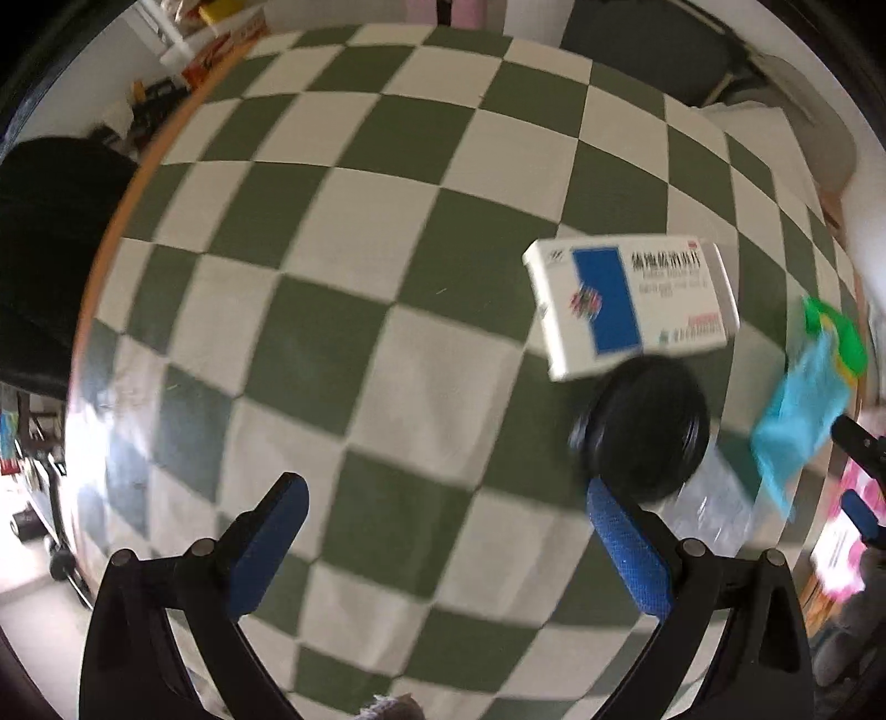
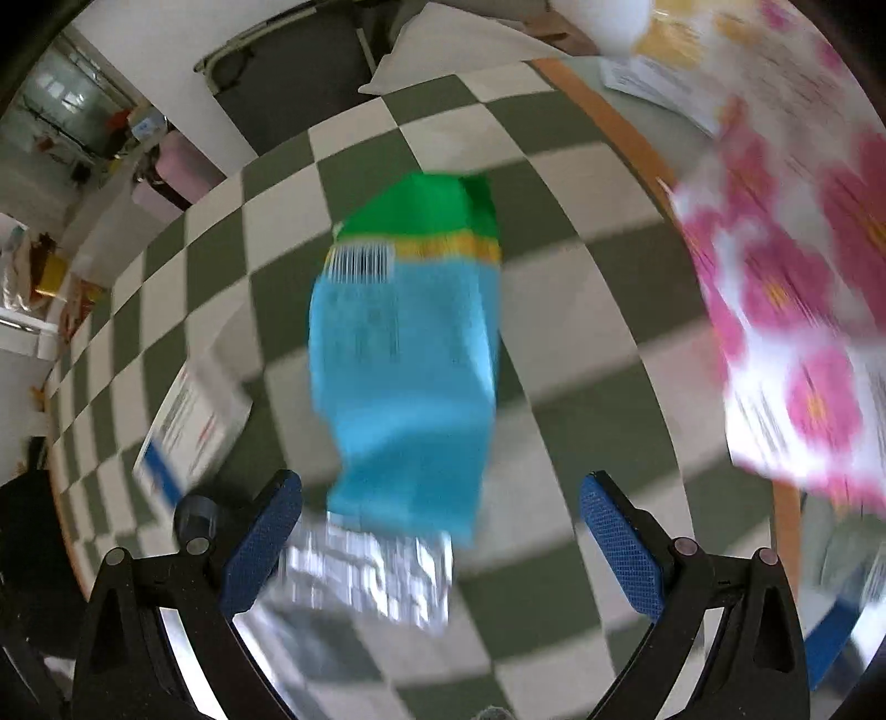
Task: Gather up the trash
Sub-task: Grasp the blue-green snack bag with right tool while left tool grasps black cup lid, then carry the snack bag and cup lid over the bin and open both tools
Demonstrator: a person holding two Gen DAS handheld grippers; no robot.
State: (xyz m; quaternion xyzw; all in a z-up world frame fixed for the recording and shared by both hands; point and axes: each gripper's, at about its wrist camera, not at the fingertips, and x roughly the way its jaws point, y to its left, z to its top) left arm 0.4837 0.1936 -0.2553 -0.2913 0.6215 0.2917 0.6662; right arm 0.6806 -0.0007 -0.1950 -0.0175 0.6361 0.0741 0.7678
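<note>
A green-and-white checkered cloth (image 1: 387, 343) covers the bench, whose orange wooden edge (image 1: 166, 138) shows at the left. Beyond it stand a dark chair (image 2: 299, 61) and cluttered shelves (image 1: 221, 33). A pink-flowered sheet (image 2: 803, 310) hangs over the bench's right side.

A green-and-white checked cloth (image 1: 387, 343) covers the table, whose rim is orange-brown wood (image 1: 105, 243). At two o'clock in the left wrist view lies a white medicine box (image 1: 631, 302) with a blue panel and a small multicoloured emblem; just below it sits a black round lid (image 1: 648, 429). In the right wrist view, a wrapper (image 2: 407, 354) is sky blue with a green top and a yellow band. At three o'clock a white bag (image 2: 803, 310) bears pink flowers. Both grippers (image 1: 443, 545) (image 2: 440, 545) are black with blue pads.
</note>
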